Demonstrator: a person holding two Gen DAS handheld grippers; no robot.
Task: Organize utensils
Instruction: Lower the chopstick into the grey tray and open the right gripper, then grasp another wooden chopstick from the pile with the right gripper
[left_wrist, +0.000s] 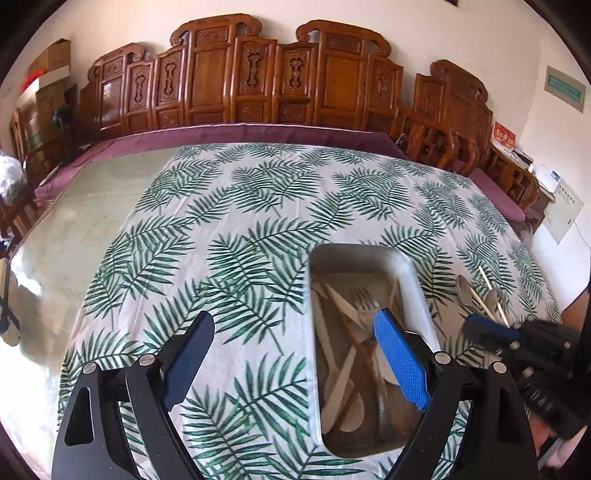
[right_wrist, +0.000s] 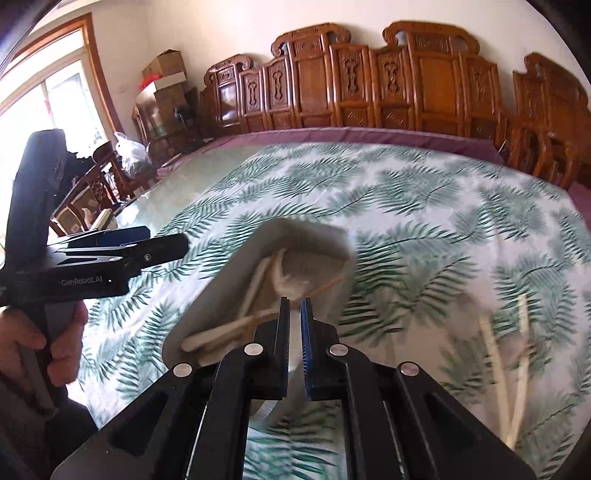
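Observation:
A metal tray (left_wrist: 354, 249) sits on the palm-leaf tablecloth and holds several pale wooden knives, spoons and a fork (left_wrist: 364, 297). My left gripper (left_wrist: 295, 319) hovers wide open over the tray's left edge, nothing between its fingers. My right gripper (left_wrist: 471, 326) comes in from the right, just past the tray's right rim, close to two metal spoons (left_wrist: 463, 291) and pale chopsticks (left_wrist: 487, 284) lying on the cloth. In the blurred right wrist view the right gripper (right_wrist: 295, 304) is shut over the tray (right_wrist: 221, 295); I can make out nothing held between its pads.
A person's hand (right_wrist: 55, 354) grips the left gripper (right_wrist: 166, 238) at the left. Loose chopsticks (right_wrist: 491, 350) lie on the cloth to the right of the tray. Carved wooden chairs (left_wrist: 258, 81) line the far side, and bare glass tabletop (left_wrist: 85, 221) shows left of the cloth.

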